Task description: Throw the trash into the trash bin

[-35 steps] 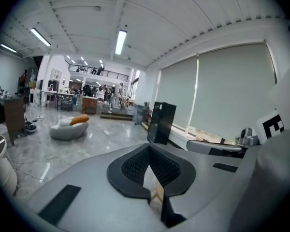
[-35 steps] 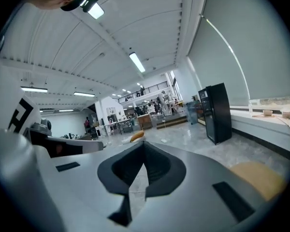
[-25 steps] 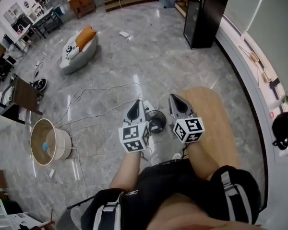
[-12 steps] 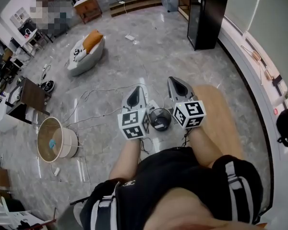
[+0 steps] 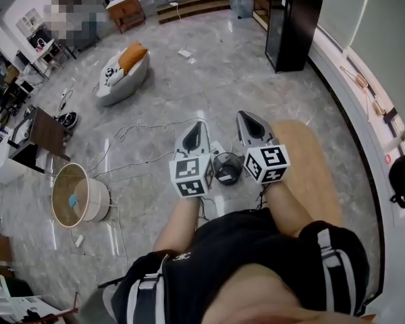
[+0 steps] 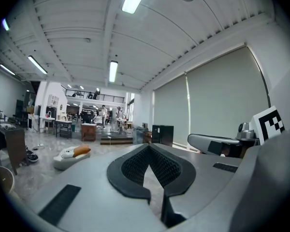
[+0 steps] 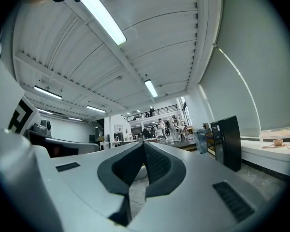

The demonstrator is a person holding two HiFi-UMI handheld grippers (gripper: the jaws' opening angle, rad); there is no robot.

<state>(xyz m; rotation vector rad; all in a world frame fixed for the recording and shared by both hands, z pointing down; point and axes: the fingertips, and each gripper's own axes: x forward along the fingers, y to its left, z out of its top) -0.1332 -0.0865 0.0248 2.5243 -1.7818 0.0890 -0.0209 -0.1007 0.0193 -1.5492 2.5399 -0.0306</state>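
On the grey marble floor (image 5: 256, 79), just ahead of the person's knees, stands a small round black trash bin (image 5: 227, 168). Only the head view shows it. It sits between the two grippers as seen from above, beside a tan wooden oval top (image 5: 310, 174). The bin is dark, open at the top, with something pale at its bottom that is too small to make out. No trash shows in either gripper.

The left gripper (image 5: 200, 124) has its jaws pressed together at the tips with nothing between them, and the right gripper (image 5: 242, 114) is likewise closed and empty. Both forearms reach forward side by side. The grippers point roughly level and away from the body, and their marker cubes face the head camera.

The gripper views look out across the room instead, showing ceiling light strips (image 6: 113, 70), roller blinds (image 6: 217, 105) and distant people. The left gripper view also catches a white seat with an orange cushion (image 6: 70, 152), and both gripper views show the black cabinet (image 7: 227, 141).
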